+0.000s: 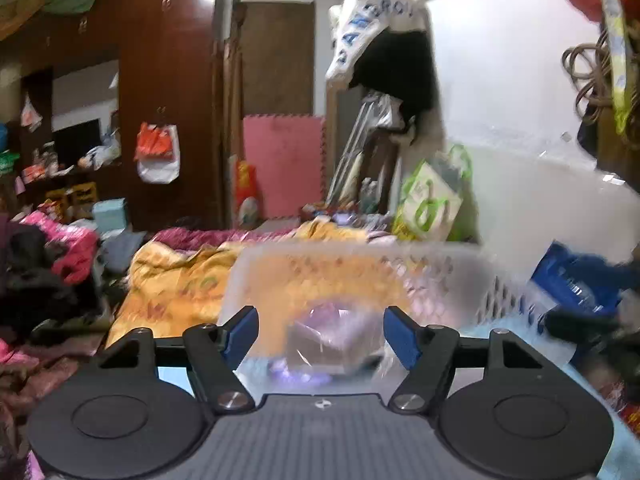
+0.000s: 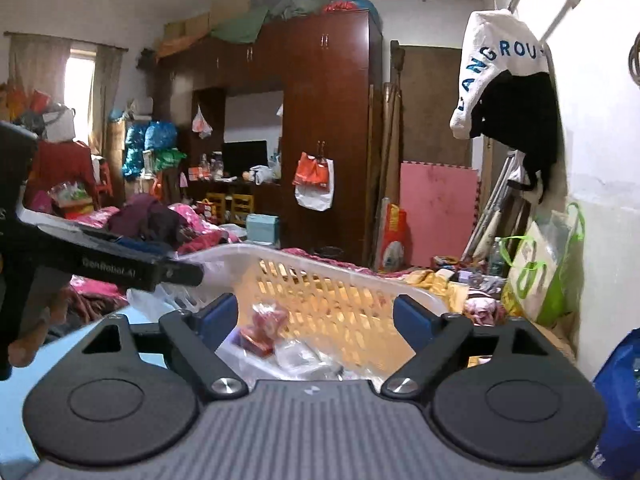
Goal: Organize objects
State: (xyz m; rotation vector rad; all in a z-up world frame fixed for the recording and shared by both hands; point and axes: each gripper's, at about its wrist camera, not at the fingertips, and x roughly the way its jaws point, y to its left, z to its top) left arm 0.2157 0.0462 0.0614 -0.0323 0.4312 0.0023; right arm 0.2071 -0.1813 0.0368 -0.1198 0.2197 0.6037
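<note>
A white slotted plastic basket (image 1: 496,296) stands right in front of both grippers on a bed. In the blurred left wrist view my left gripper (image 1: 320,336) is open above the basket, and a clear plastic packet with purple contents (image 1: 332,332) lies beyond its blue pads (image 1: 240,336), which do not press on it. In the right wrist view the basket (image 2: 340,280) holds a red packet (image 2: 264,328) and clear wrapped packets (image 2: 304,356). My right gripper (image 2: 316,320) is open over them with nothing between its fingers. The left gripper's black finger (image 2: 160,272) reaches over the basket rim from the left.
A yellow patterned blanket (image 1: 176,280) and piles of pink and dark clothes (image 2: 160,220) cover the bed. A green-and-white bag (image 2: 536,272) leans against the white wall on the right, with a blue bag (image 2: 620,400) nearer. A brown wardrobe (image 2: 328,120) stands behind.
</note>
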